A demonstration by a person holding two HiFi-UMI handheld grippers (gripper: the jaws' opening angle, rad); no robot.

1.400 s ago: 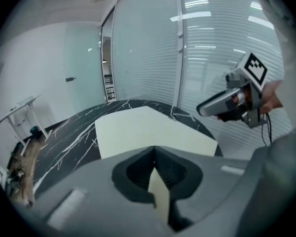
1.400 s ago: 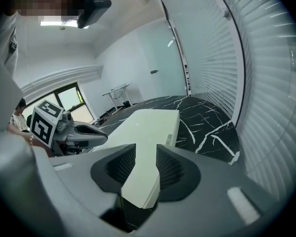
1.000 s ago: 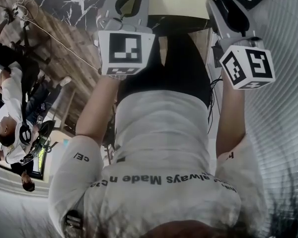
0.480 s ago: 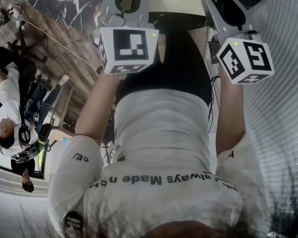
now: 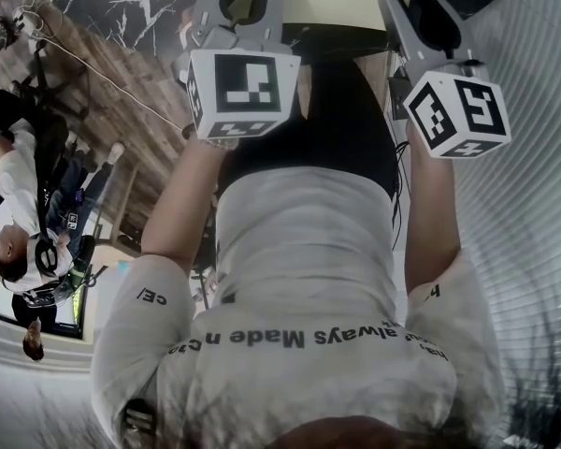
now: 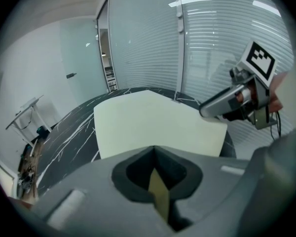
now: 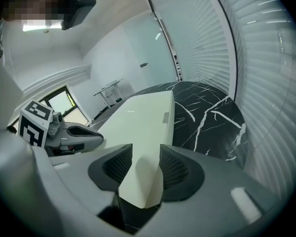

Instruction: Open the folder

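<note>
Meanwhile, "always Made" shirt [image 5: 304, 279]; left gripper [image 6: 155, 162] pinching thin flap [image 6: 159, 194], right gripper's [image 7: 141, 154] jaws just widening round folder [image 7: 143, 115].

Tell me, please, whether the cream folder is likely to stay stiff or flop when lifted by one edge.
Probably fairly stiff: the folder lies flat with straight edges on the table. Its cover may bend, looking thin where the left gripper pinches it. The right gripper, jaws just opening around a corner, suggests a thicker body.
</note>
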